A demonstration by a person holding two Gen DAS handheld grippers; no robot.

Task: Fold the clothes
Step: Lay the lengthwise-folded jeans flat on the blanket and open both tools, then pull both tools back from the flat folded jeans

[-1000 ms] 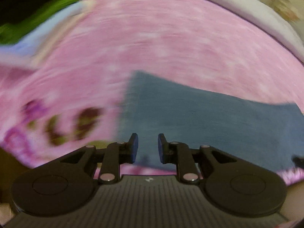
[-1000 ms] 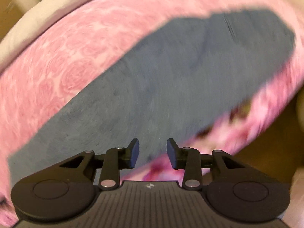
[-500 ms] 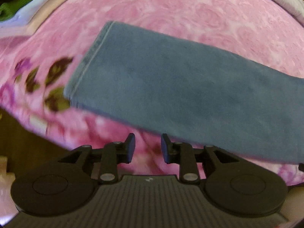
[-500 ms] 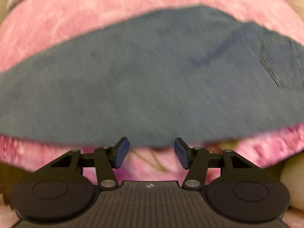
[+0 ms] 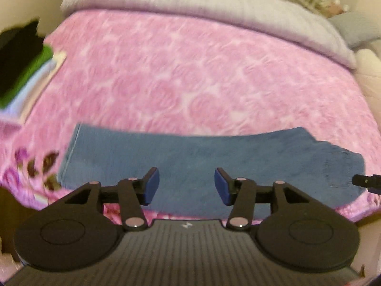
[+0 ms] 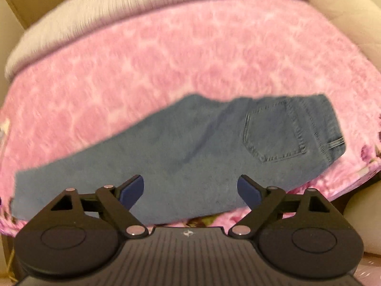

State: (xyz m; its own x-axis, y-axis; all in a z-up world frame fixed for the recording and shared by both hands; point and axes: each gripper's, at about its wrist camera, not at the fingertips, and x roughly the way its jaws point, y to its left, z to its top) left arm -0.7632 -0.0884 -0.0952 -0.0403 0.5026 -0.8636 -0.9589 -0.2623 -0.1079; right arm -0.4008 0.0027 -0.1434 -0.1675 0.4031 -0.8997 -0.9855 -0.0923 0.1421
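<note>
Along the near edge of the bed, the jeans (image 5: 202,164) lay folded lengthwise in a long flat strip on the pink rose-patterned blanket (image 5: 190,76), hem end to the left and waist end with its back pocket (image 6: 273,131) to the right. Half a second before, both cameras had been close over the denim, which filled most of each view; now both had pulled back, and the whole strip showed with a wide stretch of blanket beyond it. The left gripper (image 5: 187,186) hung above the middle of the strip, its jaws spread well apart with nothing between them, where a moment earlier they had stood only narrowly parted. The right gripper (image 6: 190,189) had widened too, empty, hovering over the thigh part just left of the pocket. A stack of folded clothes (image 5: 21,64), black and green on top, sat at the blanket's left edge, well apart from the jeans. A grey cover (image 5: 202,7) lay across the far end of the bed.
</note>
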